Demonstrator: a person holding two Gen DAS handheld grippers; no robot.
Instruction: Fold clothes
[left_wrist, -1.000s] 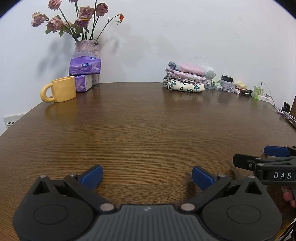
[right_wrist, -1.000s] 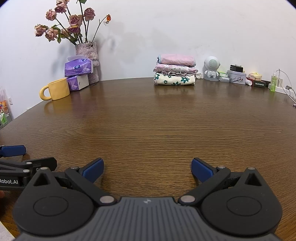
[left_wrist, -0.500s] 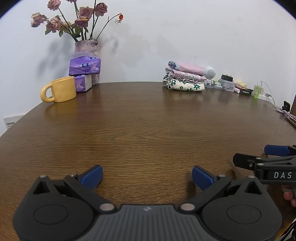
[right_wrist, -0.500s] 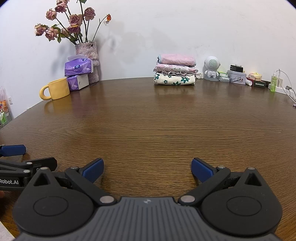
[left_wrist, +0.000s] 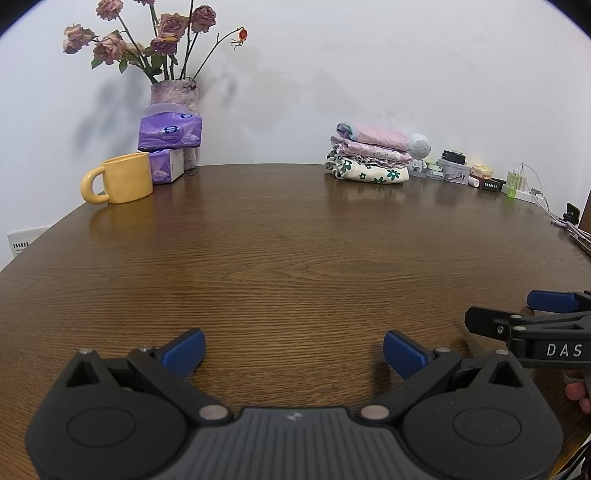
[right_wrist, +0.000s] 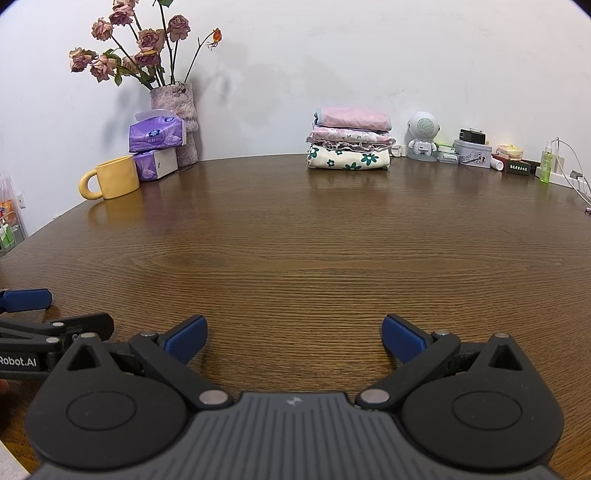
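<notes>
Table (right_wrist: 295, 240): folded clothes (right_wrist: 349, 140) stacked at far centre, by the wall. Far left: mug (right_wrist: 110, 181), tissue packs (right_wrist: 157, 147) stacked right of it, vase (right_wrist: 177, 110) behind them. Far right: speaker (right_wrist: 423, 134) beside the clothes, then small boxes (right_wrist: 474, 151) and a bottle (right_wrist: 546, 166) along the edge.

Both cams low, side-by-side, prob. wall-facing

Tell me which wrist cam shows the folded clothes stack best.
Right wrist: the folded clothes stack faces the camera nearly square, all three layers distinct. Left wrist shows the same stack off to the right, angled and smaller, partly overlapping the white speaker.
</notes>
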